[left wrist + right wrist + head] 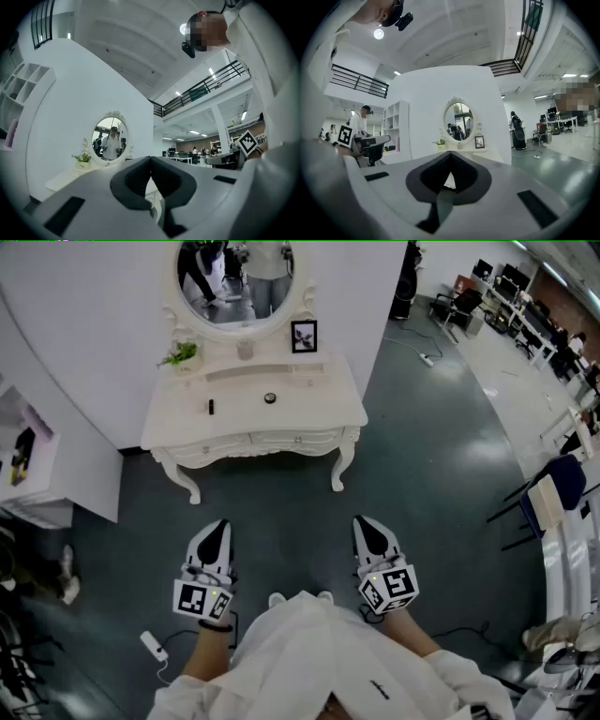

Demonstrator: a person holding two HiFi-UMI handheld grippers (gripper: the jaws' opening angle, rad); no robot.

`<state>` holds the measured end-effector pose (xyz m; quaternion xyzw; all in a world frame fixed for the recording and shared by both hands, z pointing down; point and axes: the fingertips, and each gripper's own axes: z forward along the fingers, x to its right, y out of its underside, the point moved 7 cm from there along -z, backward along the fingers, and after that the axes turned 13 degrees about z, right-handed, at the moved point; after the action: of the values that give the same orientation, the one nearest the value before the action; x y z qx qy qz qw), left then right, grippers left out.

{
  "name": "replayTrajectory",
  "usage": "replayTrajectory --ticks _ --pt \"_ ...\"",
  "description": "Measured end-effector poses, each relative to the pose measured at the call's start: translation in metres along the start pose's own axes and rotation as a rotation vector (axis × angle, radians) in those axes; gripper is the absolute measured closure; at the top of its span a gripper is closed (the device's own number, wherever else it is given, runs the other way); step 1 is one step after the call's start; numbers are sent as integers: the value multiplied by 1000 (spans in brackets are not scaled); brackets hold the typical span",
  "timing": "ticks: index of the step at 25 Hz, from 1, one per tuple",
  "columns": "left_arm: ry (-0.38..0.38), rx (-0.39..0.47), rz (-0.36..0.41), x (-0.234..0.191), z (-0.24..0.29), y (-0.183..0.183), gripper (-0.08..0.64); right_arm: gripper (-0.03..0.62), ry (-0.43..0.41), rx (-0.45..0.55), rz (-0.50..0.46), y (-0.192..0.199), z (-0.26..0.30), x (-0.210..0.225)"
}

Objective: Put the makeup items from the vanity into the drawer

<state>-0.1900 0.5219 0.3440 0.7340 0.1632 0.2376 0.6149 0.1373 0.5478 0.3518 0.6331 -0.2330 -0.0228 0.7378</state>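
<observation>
A slim dark tube (pixel 211 407) and a small round dark case (pixel 270 397) lie on the top of the white vanity (pixel 314 407), well ahead of both claws. The tube lies almost straight ahead of the left claw (pixel 217 526), the case ahead of the gap between the two claws. The vanity's front drawer (pixel 291 439) is shut. Behind the items, farther from the claws, stand a potted plant (pixel 181 354), a framed picture (pixel 303 336) and an oval mirror (pixel 234 282). The left claw is closed with nothing between its jaws. The right claw (pixel 368 521), beside it, is likewise closed and empty. Both point at the vanity above the dark floor (pixel 422 446).
</observation>
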Motion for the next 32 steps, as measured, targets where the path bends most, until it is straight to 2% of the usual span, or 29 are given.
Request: replayTrajectory --ticks 11,16,17,22,24,28,32 --pt "3 7 -16 -18 -6 6 534 575 17 7 5 4 14 -15" --pt "3 8 -47 -30 -14 11 534 574 -1 0 -3 10 23 -31" --pt "5 10 -56 -33 -16 13 534 562 -10 -3 -4 11 26 -34" --pt "14 -1 -78 -46 -23 24 534 381 -40 -46 -63 21 43 -54" --pt "22 -3 -82 -53 -26 27 534 354 -39 -57 -106 24 50 -63" --pt "39 -14 -98 -66 -33 37 534 254 -30 -75 -144 31 63 -75" --pt "39 -16 -113 -73 -33 45 534 210 -45 -114 -151 36 78 -82"
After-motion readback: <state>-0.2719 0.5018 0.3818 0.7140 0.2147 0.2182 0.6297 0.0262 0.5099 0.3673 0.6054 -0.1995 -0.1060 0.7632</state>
